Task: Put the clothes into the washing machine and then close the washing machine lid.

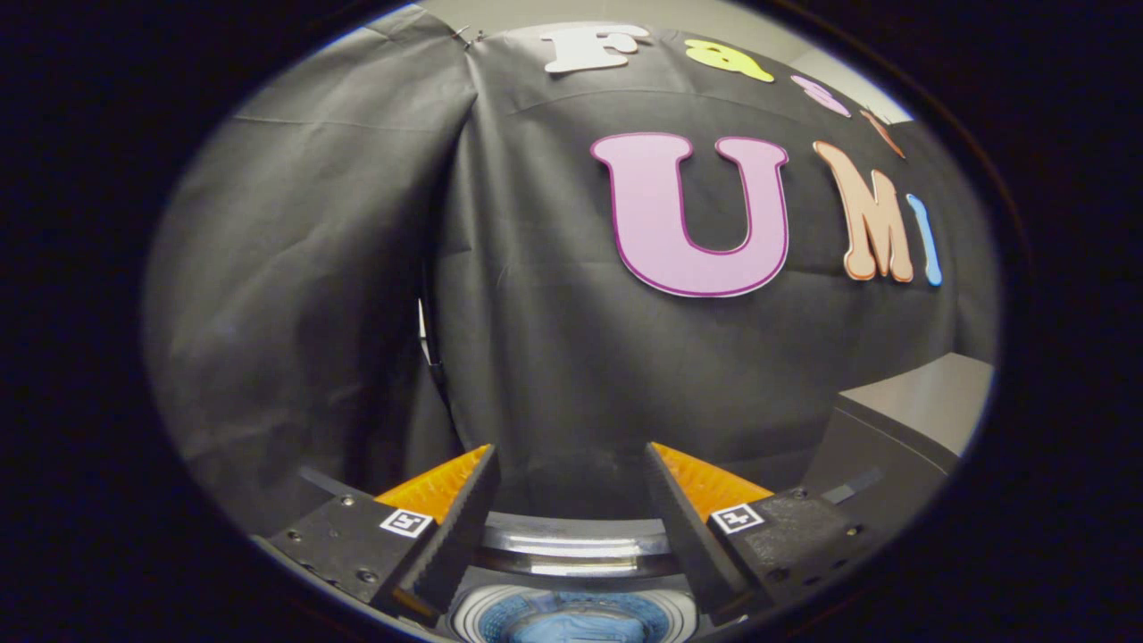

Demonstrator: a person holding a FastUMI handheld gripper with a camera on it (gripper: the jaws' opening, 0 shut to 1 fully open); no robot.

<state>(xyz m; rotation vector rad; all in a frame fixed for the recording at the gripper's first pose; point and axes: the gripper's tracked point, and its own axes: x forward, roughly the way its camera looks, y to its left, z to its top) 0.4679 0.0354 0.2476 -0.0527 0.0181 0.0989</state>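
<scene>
My gripper (571, 460) is held high above the washing machine, its two fingers spread apart with nothing between them. Below and between the finger bases I see the round opening of the washing machine (571, 616), with a shiny metal rim (576, 549) at its far side. A blue cloth (571, 627) lies inside the drum. Whether the lid is up or down cannot be told from here.
The black booth cloth (536, 295) hangs straight ahead, with a fold and a seam to the left. A grey box-like surface (920, 406) stands to the right, beyond the right finger.
</scene>
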